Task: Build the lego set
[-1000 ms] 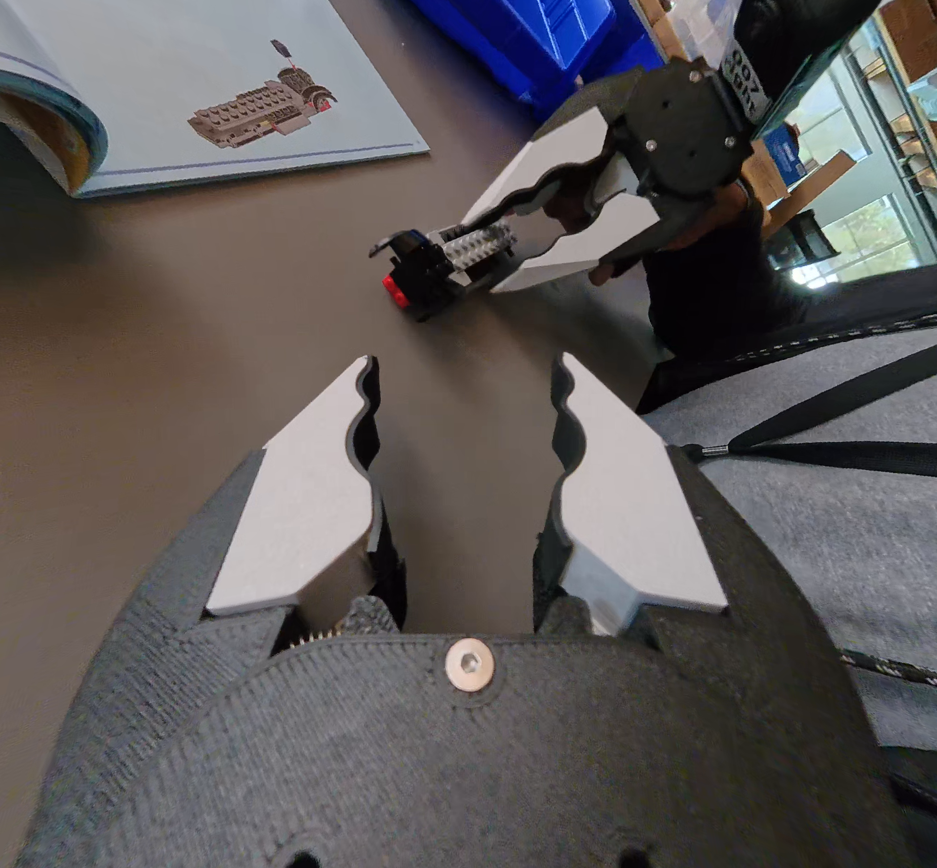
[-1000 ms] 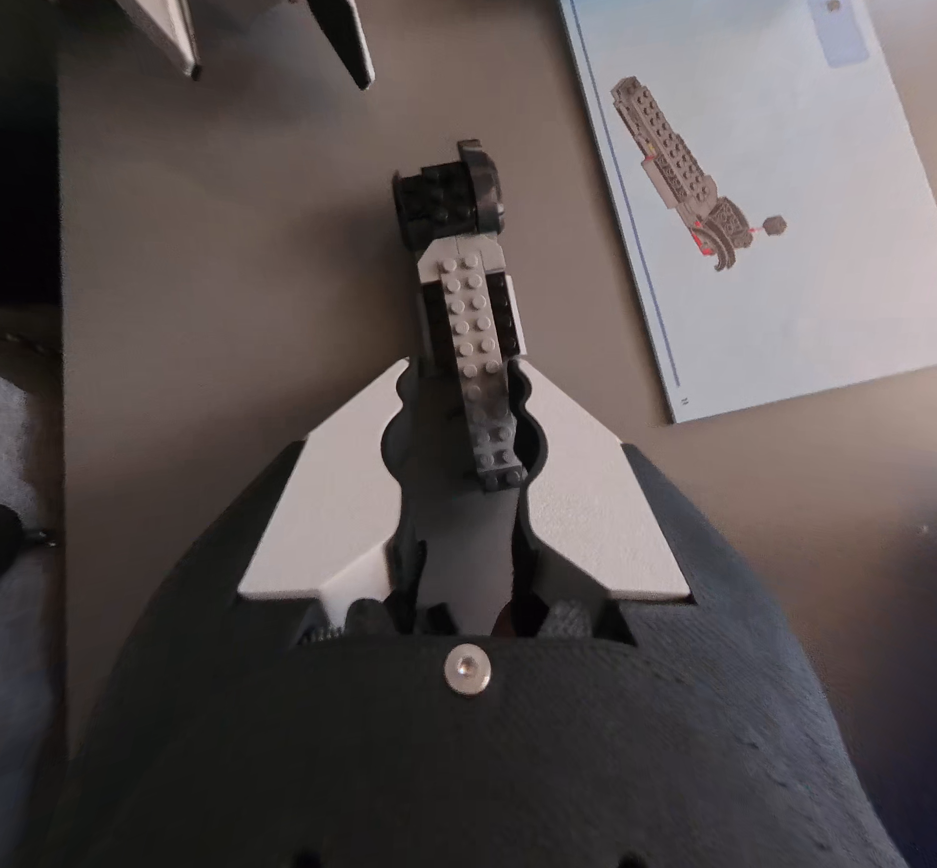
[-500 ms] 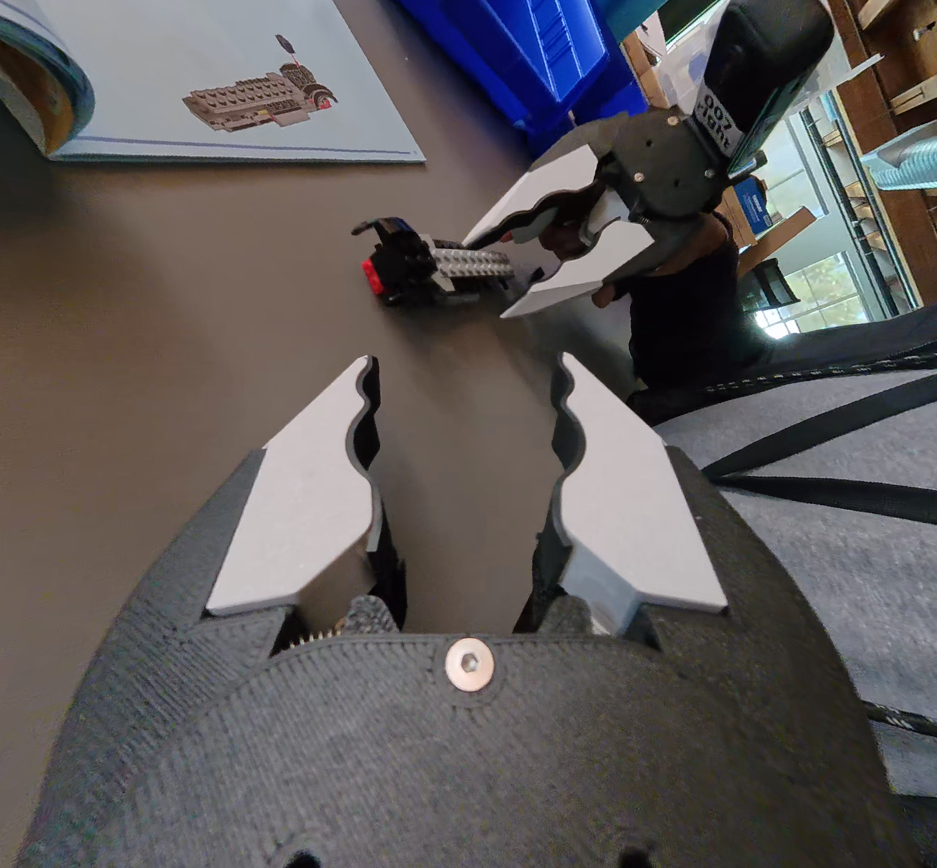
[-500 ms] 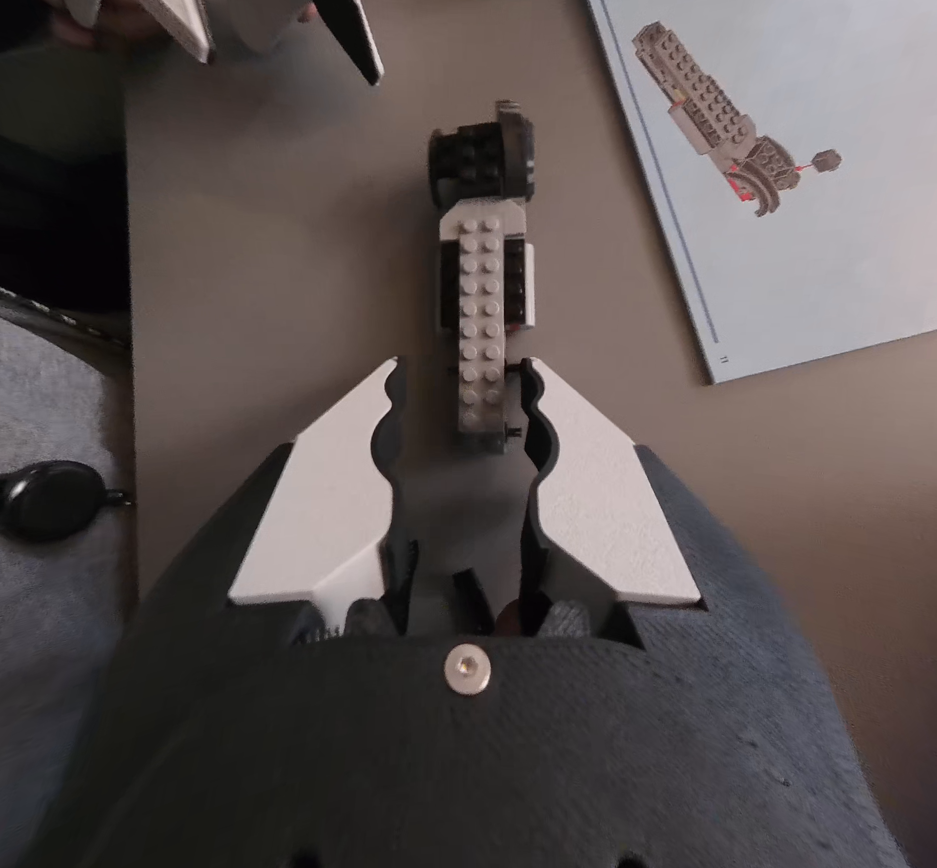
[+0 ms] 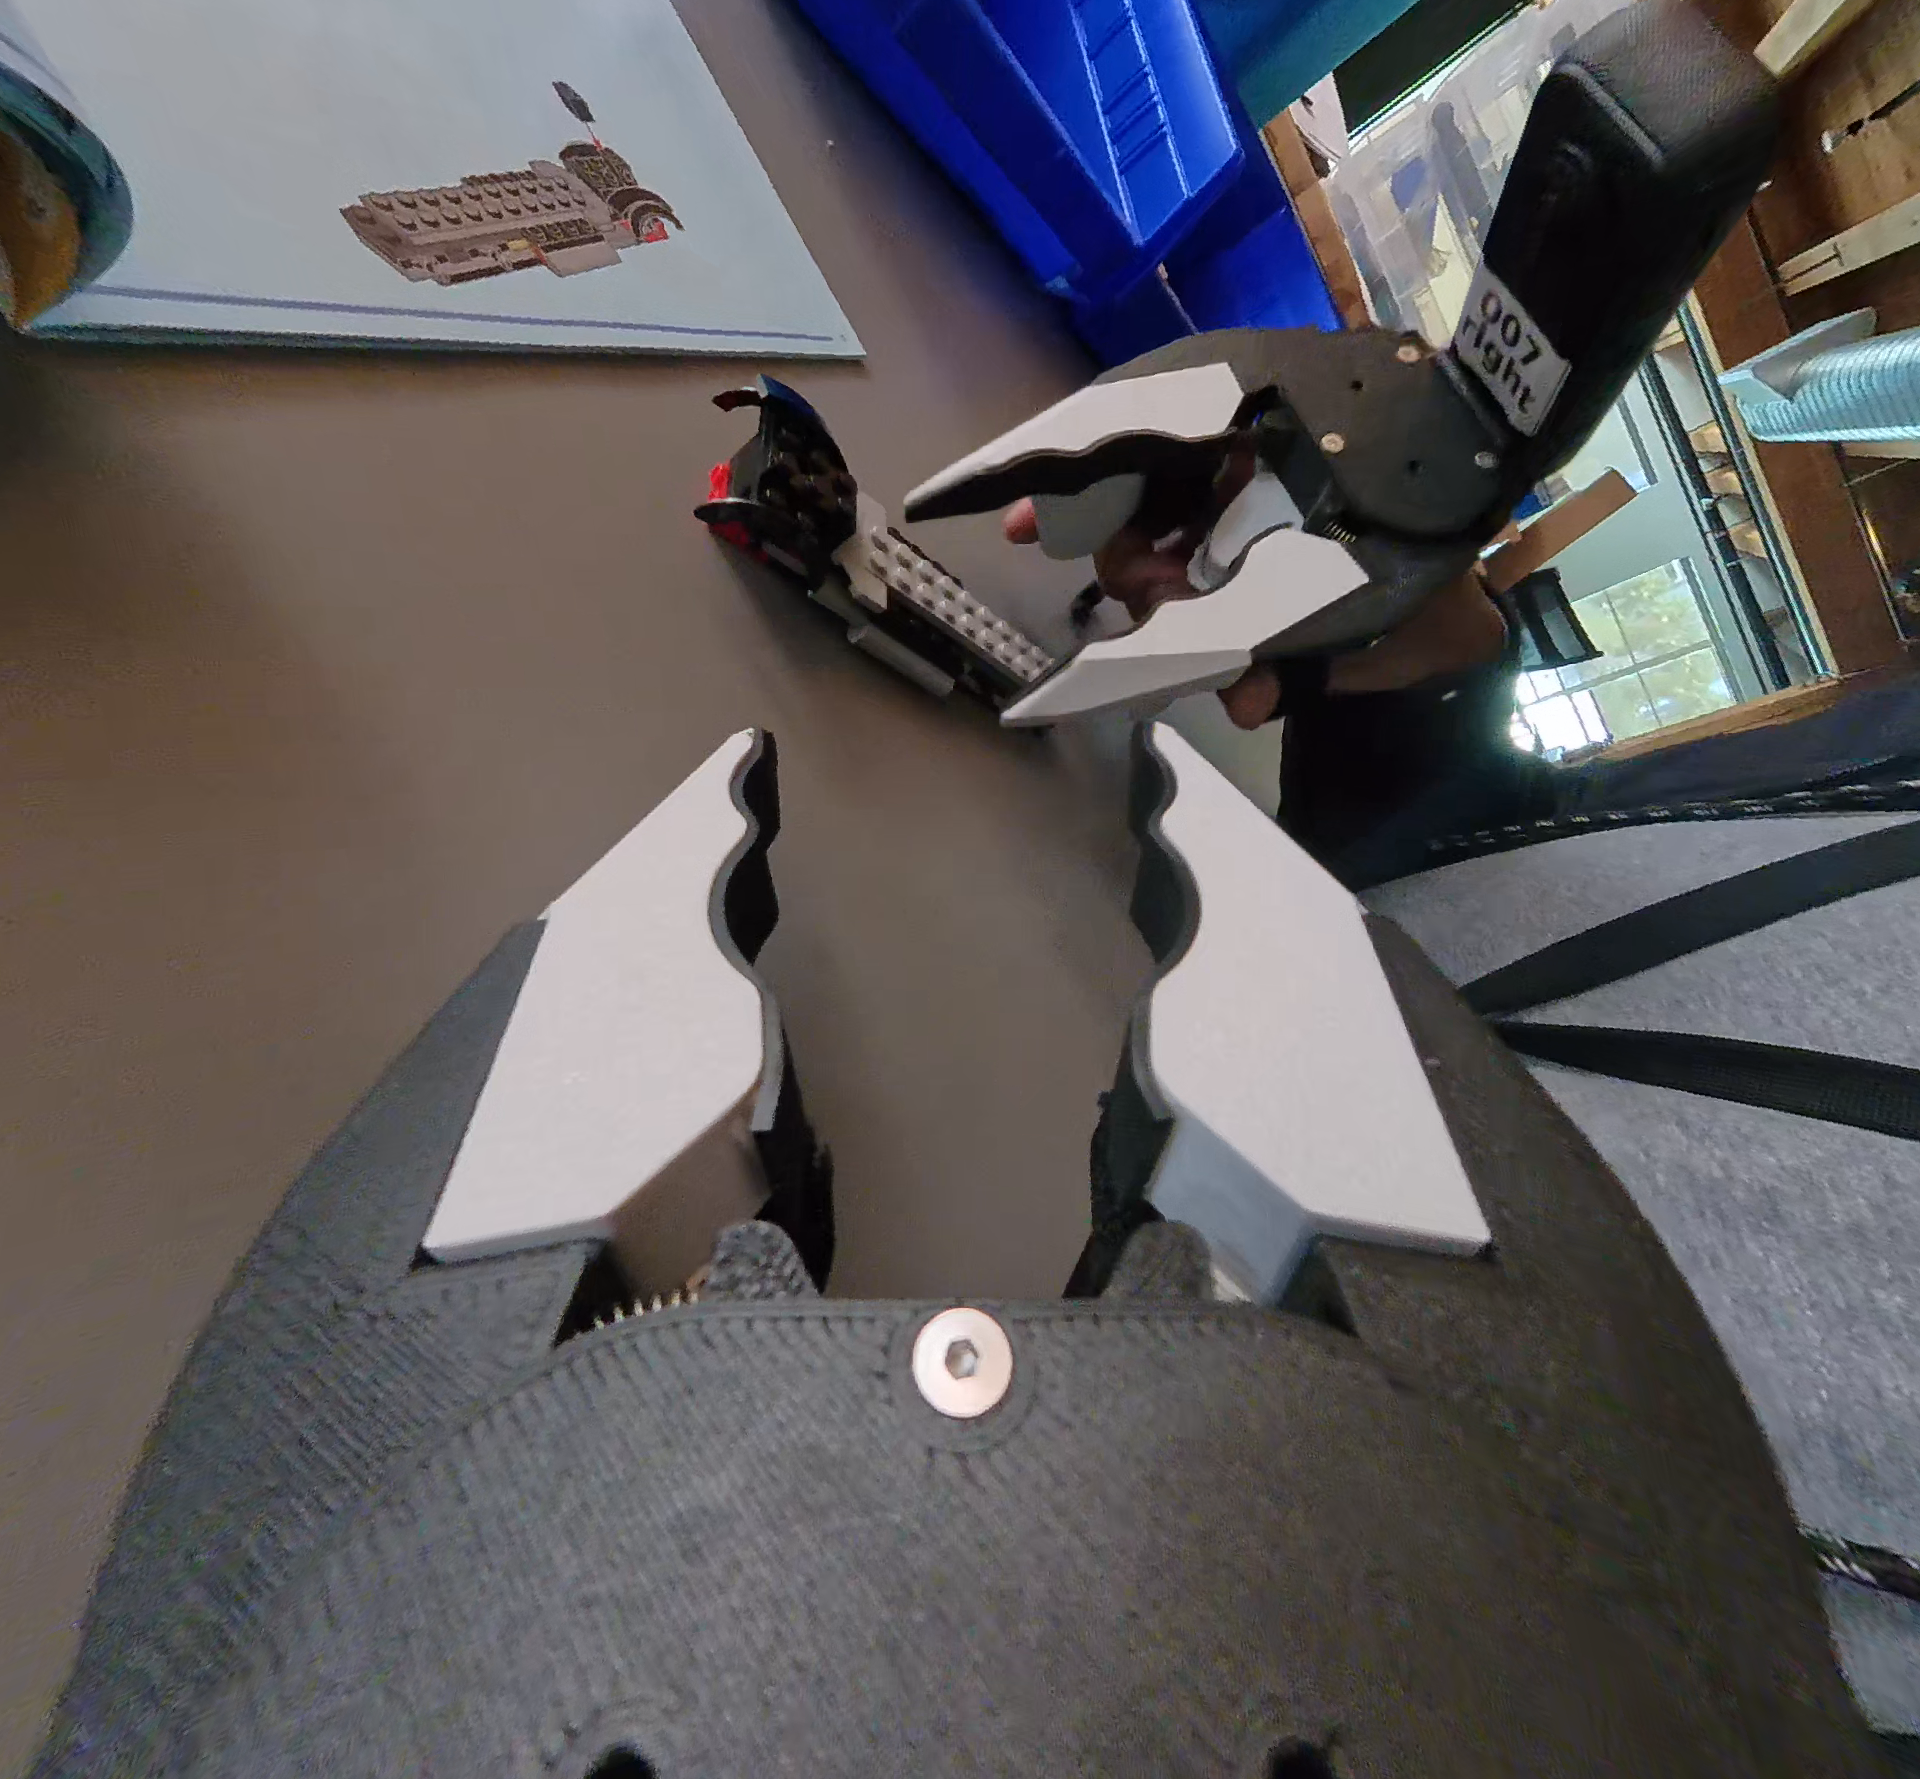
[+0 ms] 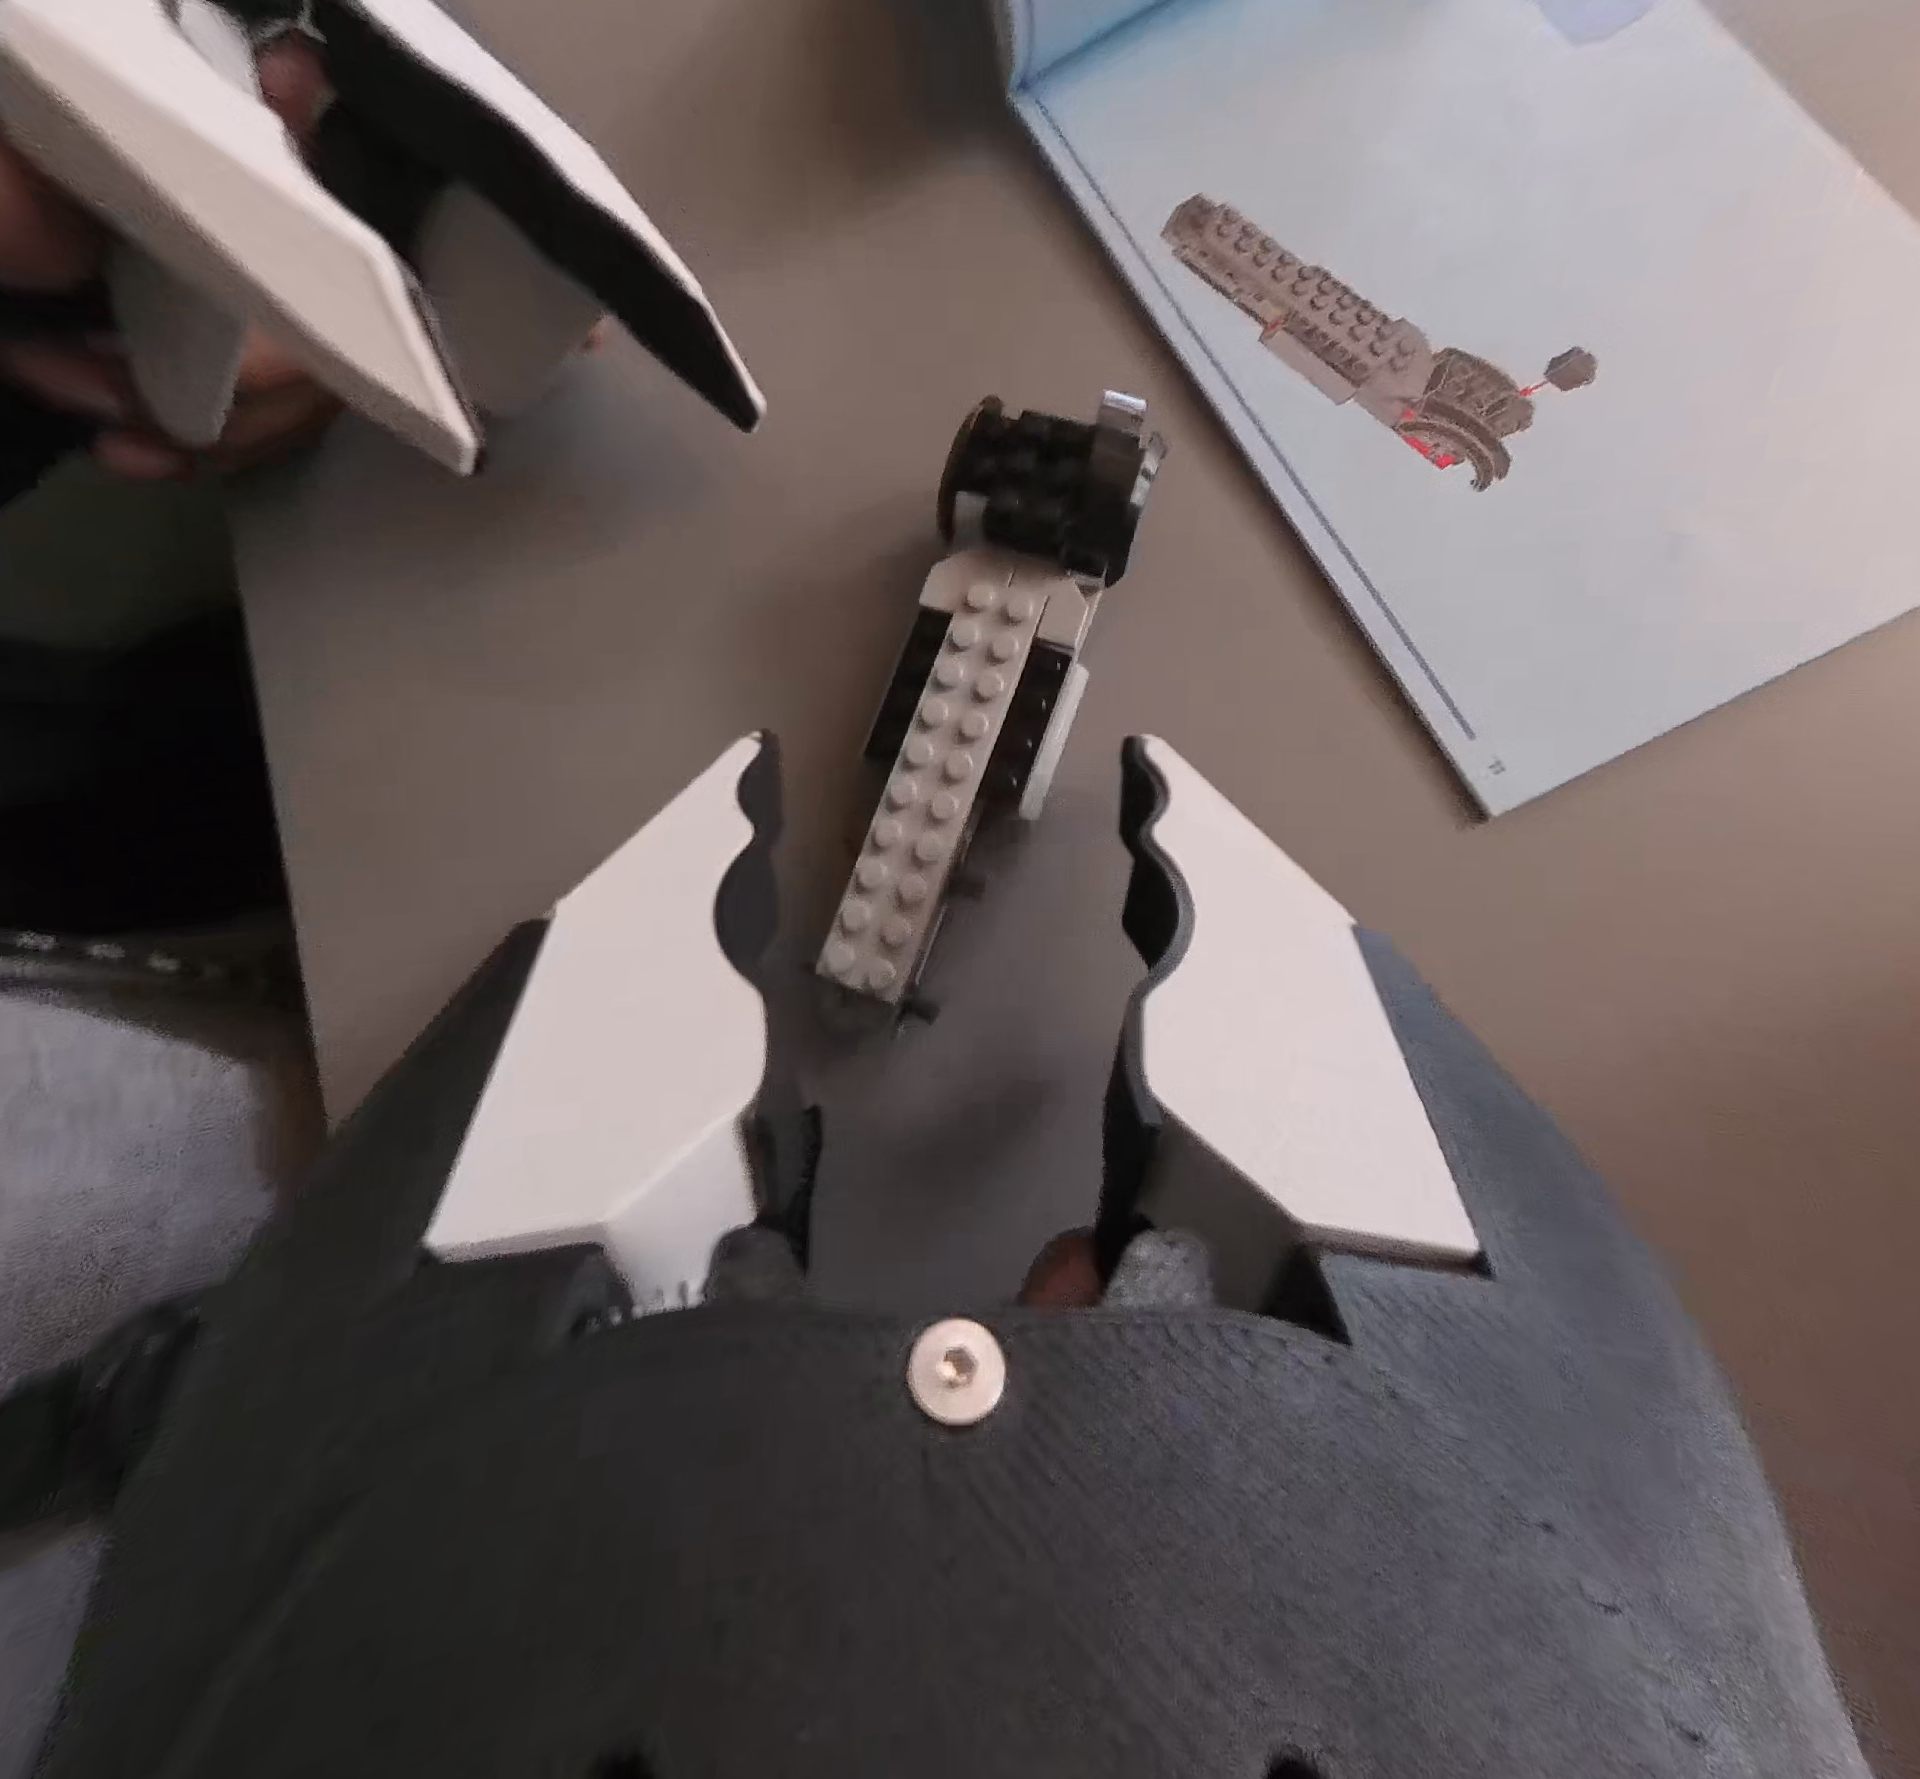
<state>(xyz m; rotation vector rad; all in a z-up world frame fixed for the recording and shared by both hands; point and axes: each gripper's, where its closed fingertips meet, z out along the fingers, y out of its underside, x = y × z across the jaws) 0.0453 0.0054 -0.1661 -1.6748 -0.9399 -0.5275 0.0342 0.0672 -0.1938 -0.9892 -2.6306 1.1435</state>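
While both claws are waiting: nothing is being held.
Left gripper (image 5: 951, 773): its jaws are sitting wide apart over the bare brown table (image 5: 312, 690), holding nothing.
Lego model (image 6: 977, 721): it is lying flat on the table, its long side pointing away from the right claw, grey end nearest, black end far.
Right gripper (image 6: 948, 773): it is gaping wide around the near grey end, looking nearer than the left.
Instruction booklet (image 6: 1507, 275): it is lying open, off to the right.

Soft daylight, wide-angle distortion, right view blurred
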